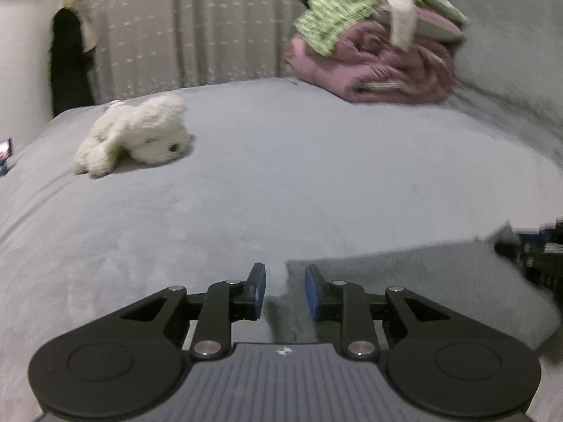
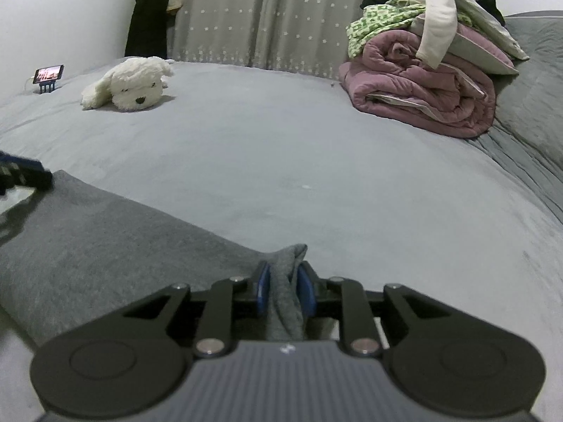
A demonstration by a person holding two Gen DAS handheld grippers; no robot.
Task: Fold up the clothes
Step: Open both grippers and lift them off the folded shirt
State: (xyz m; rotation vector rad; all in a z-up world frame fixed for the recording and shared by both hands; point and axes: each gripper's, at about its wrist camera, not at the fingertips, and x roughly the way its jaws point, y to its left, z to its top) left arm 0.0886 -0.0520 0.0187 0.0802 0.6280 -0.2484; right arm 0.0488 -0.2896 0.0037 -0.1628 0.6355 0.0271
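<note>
Your right gripper is clamped on a bunched corner of the grey garment, which spreads flat across the lower left of the frame on the bed. Your left gripper stands with its fingers apart over the garment's other edge at lower centre, gripping nothing. This looks like a fold in hand: whichever way you carry the pinched corner, keep the cloth taut and its edges aligned.

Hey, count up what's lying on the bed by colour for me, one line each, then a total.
Grey: 1, the grey garment pinched in the right gripper.
White: 1, the plush dog.
Pink: 1, the rolled quilt.
Mixed pile on the quilt: green patterned cloth, cream cloth, and more that I cannot separate.
Total: 5 distinct items at least.
The left gripper is open, holding nothing.
</note>
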